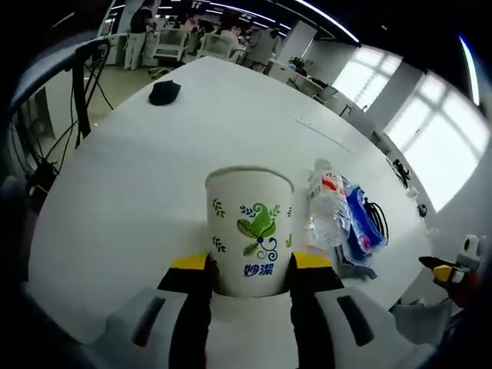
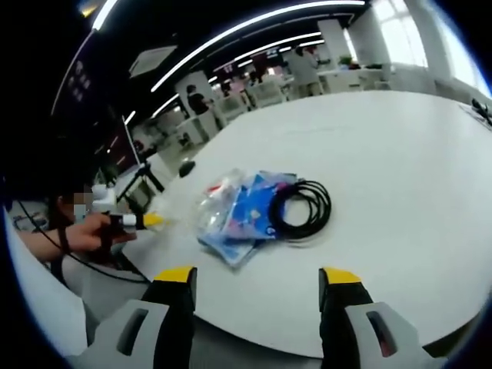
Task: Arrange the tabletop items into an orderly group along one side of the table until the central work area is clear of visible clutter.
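Note:
A white paper cup [image 1: 250, 232] with a green leaf print stands upright between my left gripper's [image 1: 251, 263] jaws, which press on both its sides near the table's front edge. Just right of the cup lie a clear water bottle [image 1: 326, 209], a blue packet [image 1: 360, 221] and a coiled black cable [image 1: 380, 219]. In the right gripper view the same bottle [image 2: 221, 204], packet [image 2: 250, 217] and cable [image 2: 301, 207] lie ahead of my right gripper [image 2: 257, 277], which is open and holds nothing. The left gripper [image 2: 147, 221] shows at the left there, held by a hand [image 2: 84, 234].
The white table [image 1: 138, 192] is large and rounded. A small black object [image 1: 164, 92] lies far back on the left, also seen as a black object [image 2: 187, 165] in the right gripper view. Chairs, desks and people stand beyond the table. Cables hang at the left edge.

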